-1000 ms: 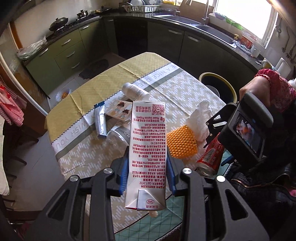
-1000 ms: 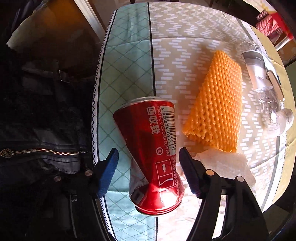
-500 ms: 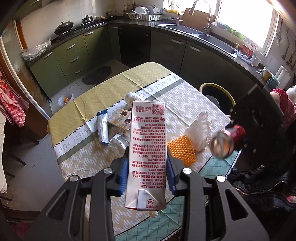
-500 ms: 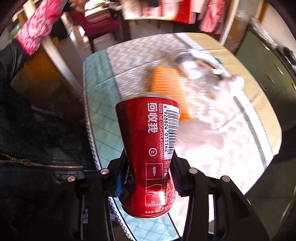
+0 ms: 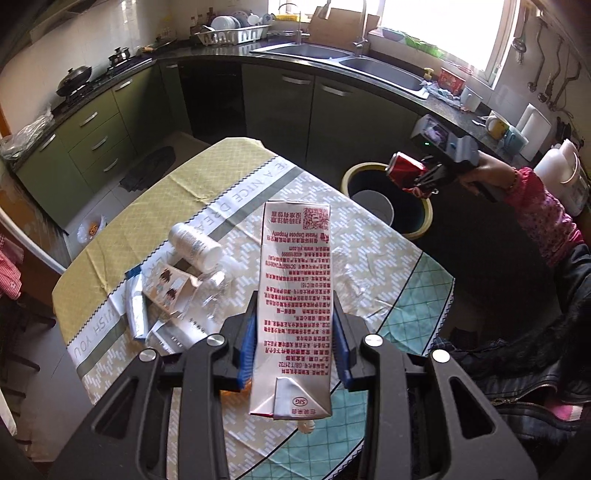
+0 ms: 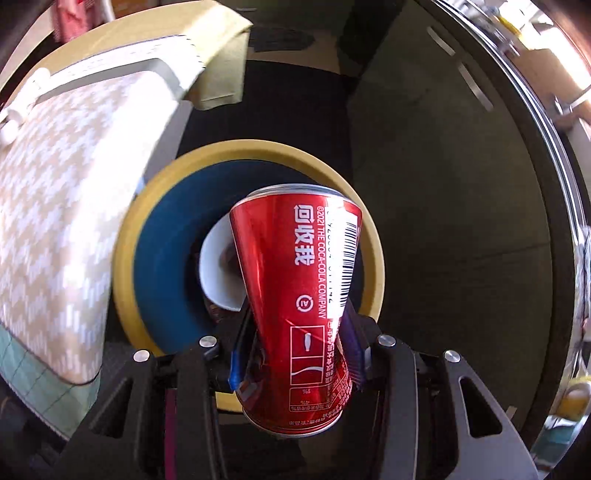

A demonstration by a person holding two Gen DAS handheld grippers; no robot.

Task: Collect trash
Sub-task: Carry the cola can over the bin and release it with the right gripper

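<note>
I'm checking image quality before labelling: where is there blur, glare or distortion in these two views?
Left wrist: sharp, window blown out, fisheye bends the counter edges. Right wrist: can crisp with a glare streak, tablecloth and bin smeared by motion blur.

Left tongs [image 5: 293, 345] over the near edge of the desk [image 5: 373, 236], carton [image 5: 293, 306] clamped between the pads and sticking out past them. On the desk left of the carton: cup [image 5: 194, 245] on its side, clear bottle [image 5: 212, 295] just before it, small box [image 5: 171, 291] and foil pouch [image 5: 136, 312] further left, all bunched together. Bin [image 6: 129, 243] on the floor just beyond the desk's far right corner. Right tongs [image 6: 295, 354] above the bin's mouth with the can [image 6: 299, 306] pinched between the pads. A bowl [image 6: 218, 269] lies in the bin, under the can. Kitchen counter with sink [image 5: 384, 72] behind the bin.
</note>
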